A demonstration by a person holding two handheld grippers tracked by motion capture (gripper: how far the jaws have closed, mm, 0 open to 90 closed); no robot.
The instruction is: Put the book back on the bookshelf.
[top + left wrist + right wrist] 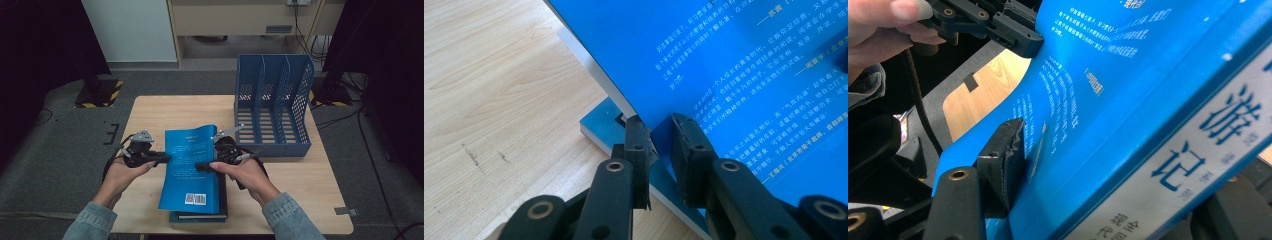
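Near the table's six o'clock edge, one blue book is lifted off two stacked books. Left gripper clamps its nine o'clock edge; right gripper clamps the three o'clock spine. One blue file rack stands at one o'clock, bare wood around

The blue book bears large dark characters "游记" on its white spine strip, white Chinese text too small to read on its back cover, and a barcode label.
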